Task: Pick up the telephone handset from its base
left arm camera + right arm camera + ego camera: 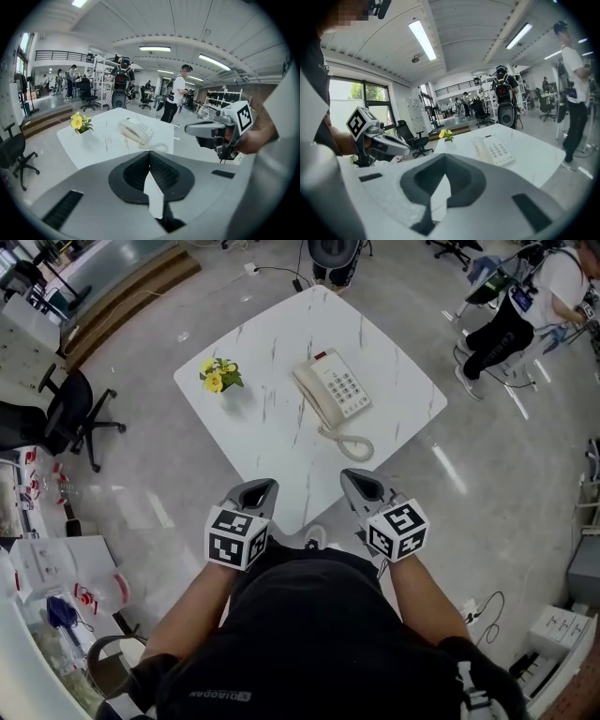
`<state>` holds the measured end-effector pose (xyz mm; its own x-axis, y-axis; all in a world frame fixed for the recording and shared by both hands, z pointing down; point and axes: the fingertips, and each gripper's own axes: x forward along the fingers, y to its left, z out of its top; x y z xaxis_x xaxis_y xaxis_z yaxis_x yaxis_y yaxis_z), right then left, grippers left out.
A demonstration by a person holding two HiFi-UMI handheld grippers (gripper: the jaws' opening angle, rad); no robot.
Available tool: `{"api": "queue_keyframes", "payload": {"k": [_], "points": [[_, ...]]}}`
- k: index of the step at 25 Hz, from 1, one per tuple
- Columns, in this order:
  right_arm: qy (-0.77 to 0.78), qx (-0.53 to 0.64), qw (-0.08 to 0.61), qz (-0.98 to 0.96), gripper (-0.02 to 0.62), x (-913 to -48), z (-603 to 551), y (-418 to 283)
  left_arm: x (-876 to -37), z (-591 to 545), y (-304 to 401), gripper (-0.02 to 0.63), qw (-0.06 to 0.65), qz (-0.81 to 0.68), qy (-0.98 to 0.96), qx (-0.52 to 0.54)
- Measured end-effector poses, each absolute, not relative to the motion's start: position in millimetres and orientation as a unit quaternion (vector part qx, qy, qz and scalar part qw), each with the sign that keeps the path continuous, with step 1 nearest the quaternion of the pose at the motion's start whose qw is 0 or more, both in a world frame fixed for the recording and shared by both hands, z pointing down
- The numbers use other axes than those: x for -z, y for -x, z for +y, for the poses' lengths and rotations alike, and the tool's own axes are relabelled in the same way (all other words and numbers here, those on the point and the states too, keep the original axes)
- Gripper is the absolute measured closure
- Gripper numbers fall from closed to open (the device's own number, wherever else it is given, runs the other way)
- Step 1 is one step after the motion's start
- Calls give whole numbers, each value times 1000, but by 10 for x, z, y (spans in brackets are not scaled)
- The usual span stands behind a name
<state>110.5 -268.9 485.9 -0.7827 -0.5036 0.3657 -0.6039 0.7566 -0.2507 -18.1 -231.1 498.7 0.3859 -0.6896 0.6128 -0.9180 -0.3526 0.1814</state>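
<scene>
Cream handset (314,397) rests on its base (345,388), untouched; left gripper (255,489) and right gripper (362,484) clenched, empty, short of the table (272,442).

L hand-held gripper (257,491) & R hand-held gripper (362,484) sit side by side, lower centre of frame, pointing up-frame, tilted down. Both jaws closed, nothing btwn.
</scene>
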Motion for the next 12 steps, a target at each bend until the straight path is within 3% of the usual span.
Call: {"api": "queue_keyframes", "payload": {"k": [12], "points": [[-318, -170, 127, -924, 594, -4761, -2707, -1068, -4901, -2459, 189, 604, 245, -497, -805, -211]]}}
